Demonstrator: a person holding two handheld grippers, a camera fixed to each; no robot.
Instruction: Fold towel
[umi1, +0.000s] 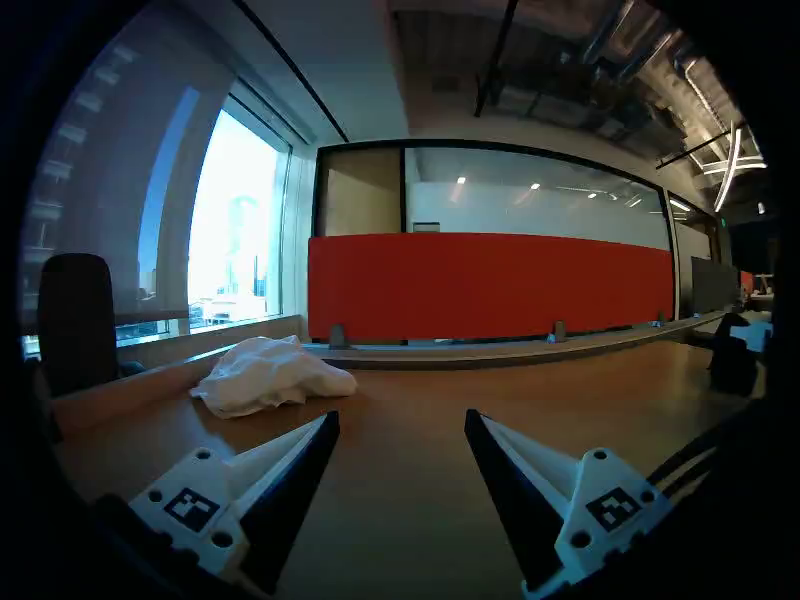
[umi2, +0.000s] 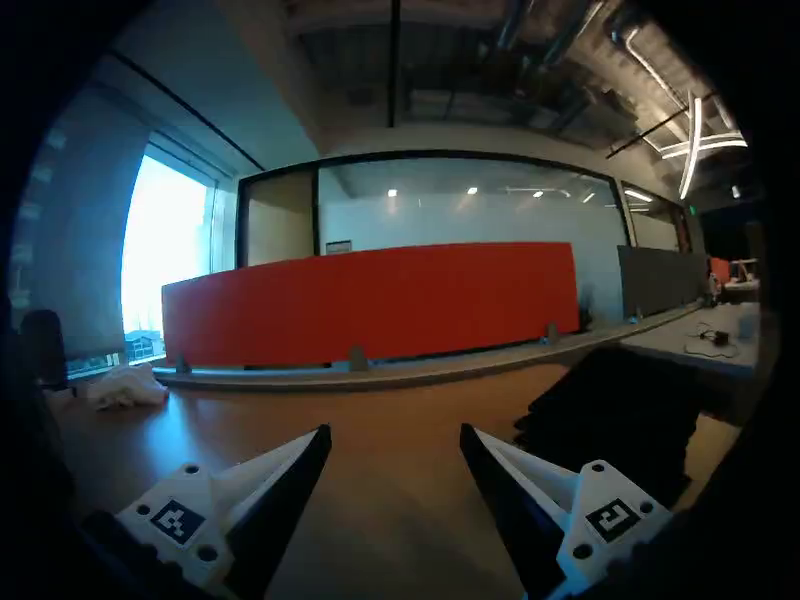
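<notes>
The left hand-held gripper (umi1: 401, 414) is released, its two white-and-black fingers spread wide apart low over the brown wooden worktop (umi1: 420, 500). In the left gripper view, the crumpled white cloth towel (umi1: 270, 375) lies bunched in a loose heap on the worktop, ahead and to the left of the fingers and well apart from them, near the worktop's far edge by the bright window (umi1: 235, 235). A long red partition panel (umi1: 490, 285) stands along the back of the worktop, and a dark chair back (umi1: 75, 320) rises at the far left.

The right hand-held gripper (umi2: 395, 428) is released as well, its fingers parted over the same wood. In the right gripper view the towel (umi2: 125, 385) sits small and far off at the left, well apart from this gripper. A black stack of flat, layered material (umi2: 620, 420) rests on the worktop just beside the right finger; what it is cannot be told
</notes>
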